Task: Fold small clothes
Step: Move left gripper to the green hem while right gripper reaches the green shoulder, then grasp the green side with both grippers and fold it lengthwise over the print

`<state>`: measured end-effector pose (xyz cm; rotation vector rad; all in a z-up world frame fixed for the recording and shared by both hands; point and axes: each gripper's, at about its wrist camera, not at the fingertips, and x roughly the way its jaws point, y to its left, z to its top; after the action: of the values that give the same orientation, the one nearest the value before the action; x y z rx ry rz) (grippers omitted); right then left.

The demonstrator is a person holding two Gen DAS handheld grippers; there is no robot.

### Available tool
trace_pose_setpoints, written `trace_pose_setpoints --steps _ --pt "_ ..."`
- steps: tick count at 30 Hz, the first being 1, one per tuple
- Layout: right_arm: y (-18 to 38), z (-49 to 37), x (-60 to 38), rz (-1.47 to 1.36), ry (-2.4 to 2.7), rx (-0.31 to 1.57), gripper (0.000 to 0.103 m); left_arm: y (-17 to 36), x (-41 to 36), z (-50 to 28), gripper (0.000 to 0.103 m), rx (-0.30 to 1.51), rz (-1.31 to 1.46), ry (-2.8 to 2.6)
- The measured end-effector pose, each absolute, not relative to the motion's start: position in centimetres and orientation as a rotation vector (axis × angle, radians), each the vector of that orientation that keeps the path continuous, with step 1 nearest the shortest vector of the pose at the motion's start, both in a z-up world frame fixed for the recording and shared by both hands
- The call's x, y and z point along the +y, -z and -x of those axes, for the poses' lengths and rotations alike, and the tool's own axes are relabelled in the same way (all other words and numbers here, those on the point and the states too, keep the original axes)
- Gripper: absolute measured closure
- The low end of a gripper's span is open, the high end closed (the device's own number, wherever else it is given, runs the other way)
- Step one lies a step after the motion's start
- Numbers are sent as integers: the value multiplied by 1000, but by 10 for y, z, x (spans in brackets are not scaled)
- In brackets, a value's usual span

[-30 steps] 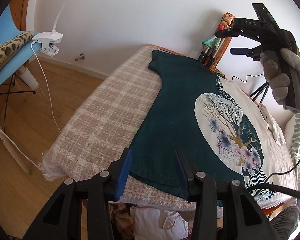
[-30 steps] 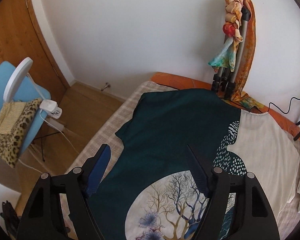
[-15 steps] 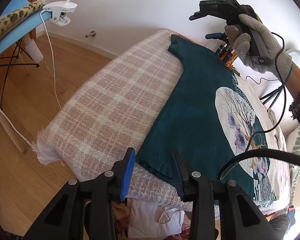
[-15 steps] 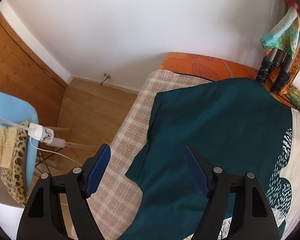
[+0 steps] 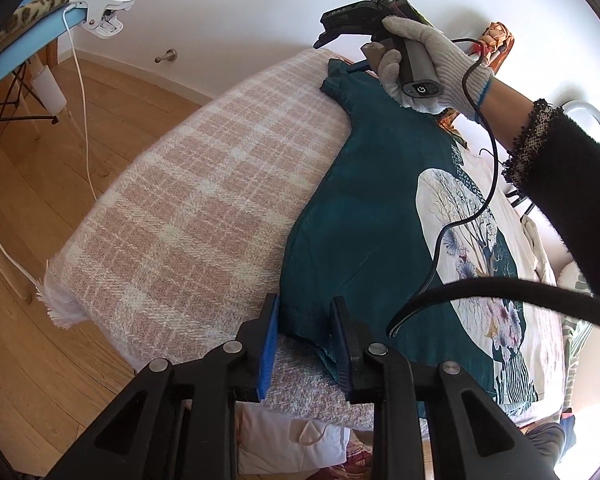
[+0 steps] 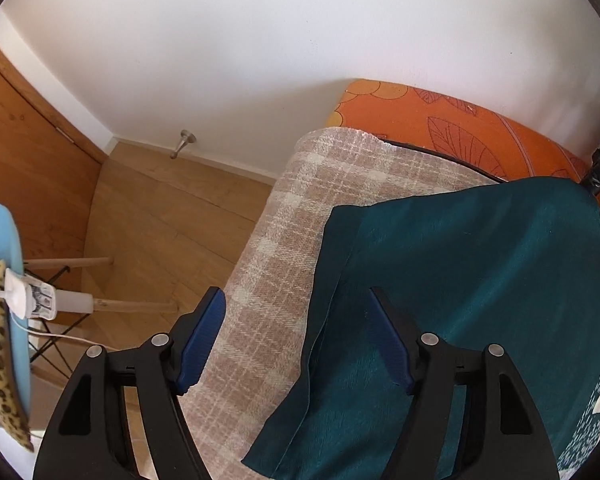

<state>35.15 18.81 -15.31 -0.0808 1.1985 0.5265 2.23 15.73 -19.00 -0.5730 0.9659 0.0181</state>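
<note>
A teal T-shirt [image 5: 360, 200] with a round tree print lies flat on a plaid blanket [image 5: 200, 200]. My left gripper [image 5: 304, 320] straddles the shirt's near hem corner. Its jaws are closing, with the hem between the pads and a gap still showing. A gloved hand holds my right gripper [image 5: 336, 54] above the far sleeve. In the right wrist view the right gripper [image 6: 298, 320] points down over the sleeve edge of the T-shirt [image 6: 460, 280]. Its jaws are wide but closing, with the sleeve's edge and the blanket [image 6: 268, 280] beneath them.
A blue chair [image 5: 4, 68] with leopard cloth and a clipped white lamp [image 5: 104, 12] stands on the wooden floor at left. The orange mattress [image 6: 440, 128] meets the wall behind the blanket. A tripod draped with scarves [image 5: 496, 36] is at the back. A black cable [image 5: 480, 292] crosses the shirt.
My left gripper's jaws have narrowed around the hem corner and it has sunk slightly. The right gripper swept across the shirt to the far sleeve and came down closer.
</note>
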Motion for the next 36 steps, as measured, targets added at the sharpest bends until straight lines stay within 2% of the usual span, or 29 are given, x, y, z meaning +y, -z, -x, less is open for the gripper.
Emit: trace_pose_setpoints --steps 2,6,10,13,15,17,18,26,36 --pt "157 -354 189 96 -517 1199 36 190 157 -22 84 966 571 -19" --pt "163 -359 188 115 -515 1214 39 192 157 -23 95 970 594 -2" --pt "165 -355 197 206 -510 1186 39 190 155 -23 99 960 588 -4" --pt "164 -353 199 300 -463 1153 61 187 155 -22 100 946 593 -6" --pt "163 -355 195 319 -442 1142 85 185 155 -22 100 937 595 -2" --pt "161 -357 186 301 -435 1146 97 182 153 -21 101 925 592 7" --pt "160 -359 182 285 -441 1151 99 180 152 -21 101 919 591 11" --pt "137 -359 156 171 -505 1112 100 162 137 -17 101 873 543 58" --pt "100 -360 77 -44 -553 1010 100 146 101 -18 101 845 457 150"
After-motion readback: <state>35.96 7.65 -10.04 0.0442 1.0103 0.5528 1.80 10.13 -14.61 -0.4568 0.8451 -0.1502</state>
